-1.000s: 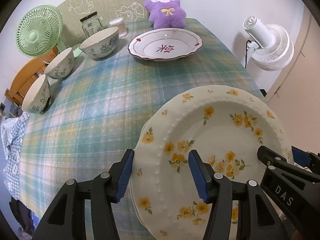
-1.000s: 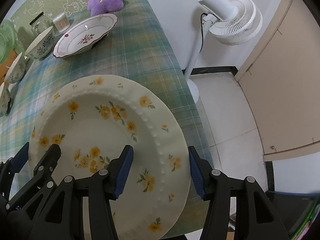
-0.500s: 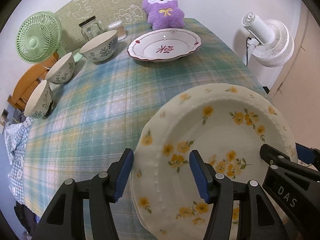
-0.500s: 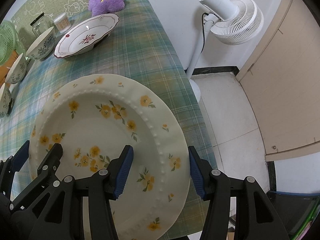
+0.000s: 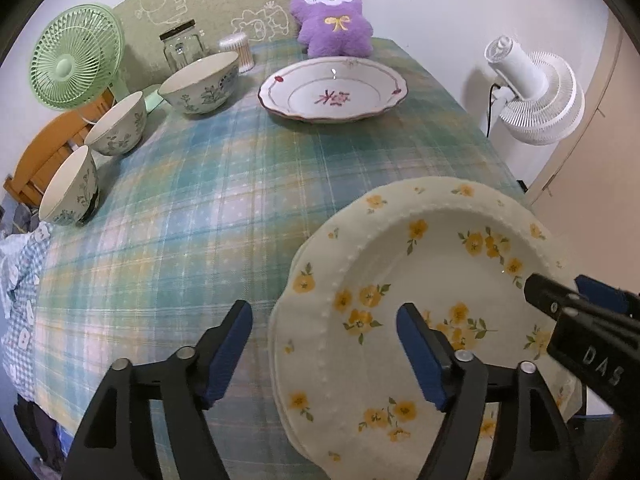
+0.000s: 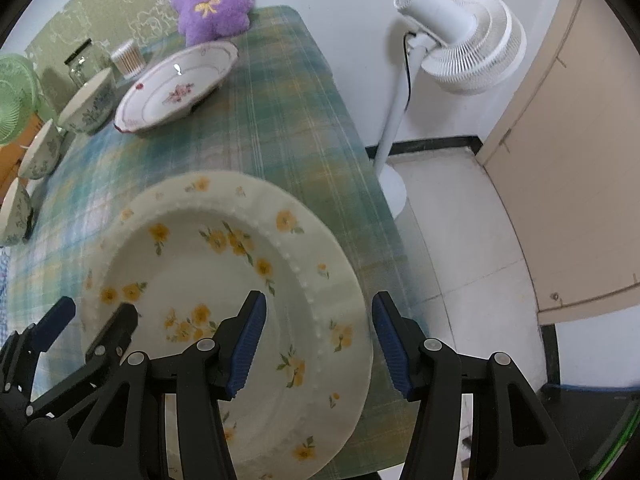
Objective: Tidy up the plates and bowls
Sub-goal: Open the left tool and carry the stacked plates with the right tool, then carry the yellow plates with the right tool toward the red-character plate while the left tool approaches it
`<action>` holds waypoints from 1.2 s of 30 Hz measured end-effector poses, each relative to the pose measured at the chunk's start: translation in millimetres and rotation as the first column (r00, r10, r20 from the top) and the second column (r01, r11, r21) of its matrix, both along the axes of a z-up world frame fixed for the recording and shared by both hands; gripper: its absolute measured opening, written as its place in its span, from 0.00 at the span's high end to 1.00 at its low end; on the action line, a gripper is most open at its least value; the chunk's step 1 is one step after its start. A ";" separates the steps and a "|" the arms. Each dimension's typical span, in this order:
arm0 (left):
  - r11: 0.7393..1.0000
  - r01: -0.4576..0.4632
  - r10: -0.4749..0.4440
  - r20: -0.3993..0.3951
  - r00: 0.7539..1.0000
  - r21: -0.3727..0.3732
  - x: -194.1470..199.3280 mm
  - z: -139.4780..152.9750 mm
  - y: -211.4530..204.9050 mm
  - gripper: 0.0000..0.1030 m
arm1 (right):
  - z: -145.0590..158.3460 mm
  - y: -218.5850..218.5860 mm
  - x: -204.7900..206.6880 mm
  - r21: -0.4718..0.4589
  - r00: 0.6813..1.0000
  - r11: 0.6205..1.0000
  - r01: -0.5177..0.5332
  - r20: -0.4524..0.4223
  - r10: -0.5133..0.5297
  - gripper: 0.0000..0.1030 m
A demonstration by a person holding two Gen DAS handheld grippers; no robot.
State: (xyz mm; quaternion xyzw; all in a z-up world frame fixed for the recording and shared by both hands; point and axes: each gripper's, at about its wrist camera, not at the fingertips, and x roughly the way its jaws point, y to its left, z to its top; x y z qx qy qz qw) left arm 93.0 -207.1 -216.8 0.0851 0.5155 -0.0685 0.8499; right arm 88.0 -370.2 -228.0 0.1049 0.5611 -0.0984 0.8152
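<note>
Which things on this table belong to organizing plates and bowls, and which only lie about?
Belong to the job:
- yellow-flowered plates, stacked
- red-rimmed plate
- three flowered bowls

Only lying about:
- purple plush toy
- green fan
- glass jar
- cotton swab box
- white fan, beside the table

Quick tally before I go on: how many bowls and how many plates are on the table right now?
Bowls: 3 (first, second, third tipped on its side).
Plates: at least 3 (pink-flowered plate; a near stack of yellow-flowered plates, at least two by the rims).
Total: at least 6.
</note>
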 end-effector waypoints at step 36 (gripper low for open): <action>0.990 0.028 -0.001 0.197 0.980 -0.136 50.2 130.1 82.5 0.13 | 148.8 91.3 34.6 -0.069 0.945 0.998 -0.003 0.325 0.026 0.16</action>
